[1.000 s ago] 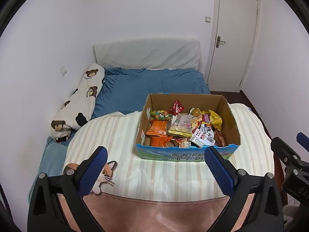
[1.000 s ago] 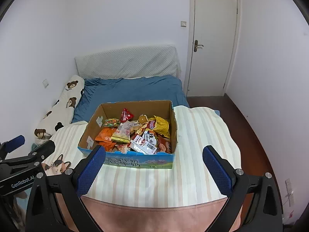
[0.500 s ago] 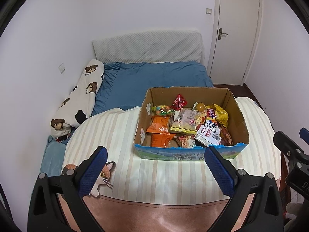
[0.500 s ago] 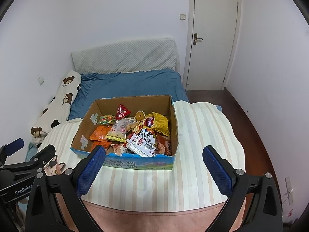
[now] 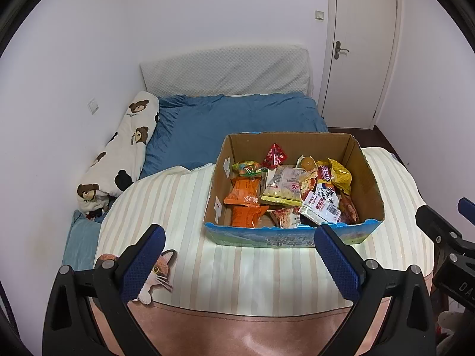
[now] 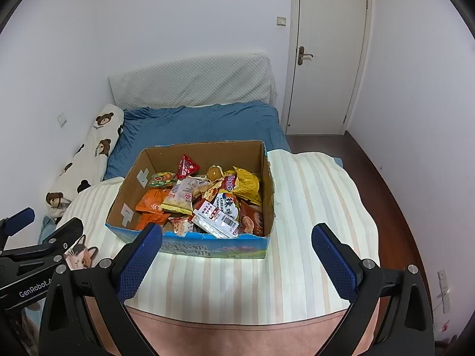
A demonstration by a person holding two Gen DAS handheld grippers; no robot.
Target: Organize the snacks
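An open cardboard box [image 5: 368, 175] [image 6: 268, 184] with a blue printed front stands on a cream striped cloth [image 5: 190, 207] [image 6: 311, 207]. Several snack packets fill it: orange packs [image 5: 245, 194] [image 6: 153, 200], a red triangular pack [image 5: 274, 155] [image 6: 185, 166], a yellow bag [image 5: 340, 175] [image 6: 246, 184], a barcode pack [image 5: 322, 209] [image 6: 216, 219]. My left gripper [image 5: 240, 262] is open and empty, short of the box's front. My right gripper [image 6: 237, 262] is likewise open and empty just before the box.
A blue bed [image 5: 231, 118] with a bear-print pillow [image 5: 127, 151] lies beyond the box. A white door [image 5: 362, 50] stands at the back right. A cat print [image 5: 154, 273] sits at the cloth's left corner. Wooden floor [image 6: 394, 195] runs along the right.
Both grippers have moved forward and tilted down, so the box appears nearer and lower in both views. The jaws stayed open; nothing was picked up.
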